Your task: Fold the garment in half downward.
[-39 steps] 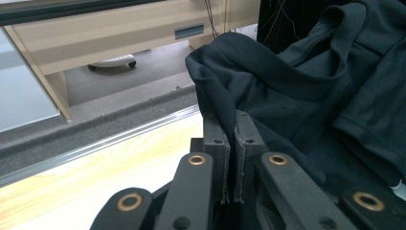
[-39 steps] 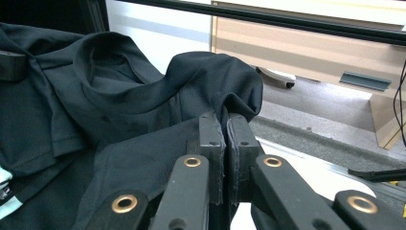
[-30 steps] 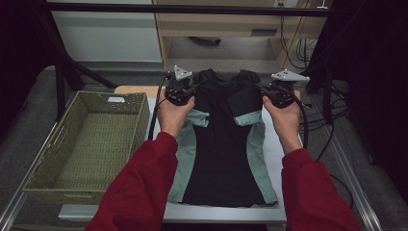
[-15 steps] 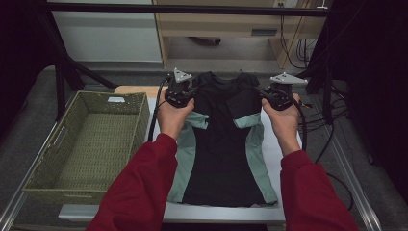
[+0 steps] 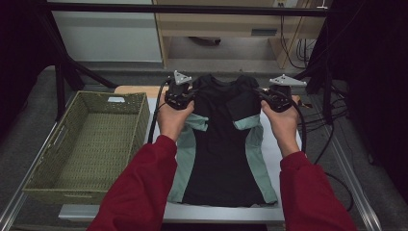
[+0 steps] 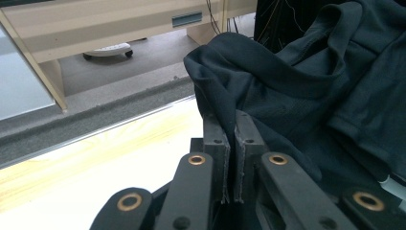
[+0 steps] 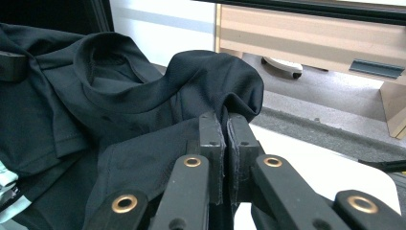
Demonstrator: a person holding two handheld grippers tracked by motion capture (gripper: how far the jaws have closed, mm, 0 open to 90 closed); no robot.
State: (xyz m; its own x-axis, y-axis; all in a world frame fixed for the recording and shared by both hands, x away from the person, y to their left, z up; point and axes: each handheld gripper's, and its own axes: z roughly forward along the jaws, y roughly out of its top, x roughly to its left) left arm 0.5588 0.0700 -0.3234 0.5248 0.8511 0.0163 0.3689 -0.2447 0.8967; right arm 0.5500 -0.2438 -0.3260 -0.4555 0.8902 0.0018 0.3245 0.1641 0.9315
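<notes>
At the near edge of the table [image 5: 120, 211] two red sleeves come in from below, and just past them lies the hem of a black shirt [image 5: 219, 159] with pale green side panels, spread flat down the middle of the table from near edge to far edge. Beside it, along the table's left edge, stands an open woven basket [image 5: 139, 115], apart from the cloth. Farther up, each hand holds its tool at one shoulder of the shirt: the left tool [image 5: 185, 94] at the far left shoulder, the right tool [image 5: 269, 96] at the far right one. In the left gripper view the left tool [image 6: 229, 125] has its jaws pressed together on a raised fold of black fabric, and in the right gripper view the right tool [image 7: 225, 125] pinches a like fold in the same way, the cloth bulging up over both jaw tips. The collar [image 7: 112, 62] sags between the two grips near the far edge. The shirt looks light, thin and limp, a smooth knit that drapes and creases freely; it will likely slide a little in a shallow pinch, so a hold at the shoulder seams, where the fabric is doubled, seems soundest. Lifted from these two points it should hang straight and fold over easily. Beyond the far edge stand a light wooden cabinet [image 5: 226, 24] and the floor.
</notes>
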